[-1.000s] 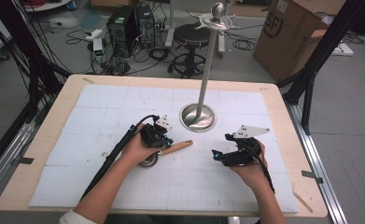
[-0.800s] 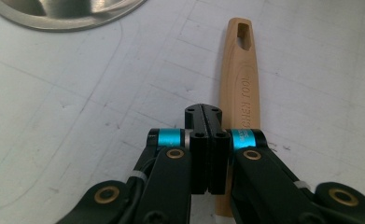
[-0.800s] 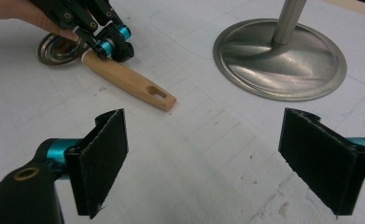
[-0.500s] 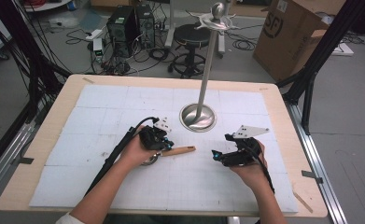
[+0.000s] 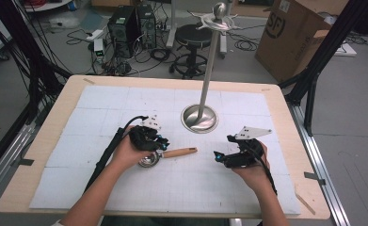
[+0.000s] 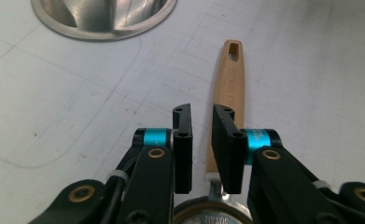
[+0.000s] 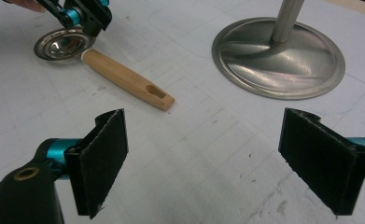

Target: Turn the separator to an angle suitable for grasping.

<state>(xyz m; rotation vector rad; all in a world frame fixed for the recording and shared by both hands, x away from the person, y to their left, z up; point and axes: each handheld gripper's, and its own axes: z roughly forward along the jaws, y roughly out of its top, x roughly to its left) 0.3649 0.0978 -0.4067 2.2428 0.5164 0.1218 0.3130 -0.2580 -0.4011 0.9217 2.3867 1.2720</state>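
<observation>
A small metal strainer bowl (image 5: 148, 161) with a wooden handle (image 5: 179, 152) lies flat on the white mat. My left gripper (image 5: 160, 141) hovers just over the joint of bowl and handle. Its jaws have just been opening and stand a narrow gap apart (image 6: 202, 112). The handle (image 6: 228, 74) runs beneath the right-hand jaw, with nothing pinched between the pads. My right gripper (image 5: 218, 155) rests to the right, wide open (image 7: 208, 140) and empty, facing the handle (image 7: 124, 79) and bowl (image 7: 61, 44).
A metal stand with a round base (image 5: 199, 118) and tall pole (image 5: 210, 61) rises behind the utensil, at mid table. The wooden table edge (image 5: 40, 141) frames the mat. A cardboard box (image 5: 290, 33) and computer gear sit on the floor beyond.
The left gripper's jaws have parted and the hand has drawn back slightly off the handle. The utensil stays on the mat. The right hand has not moved.
</observation>
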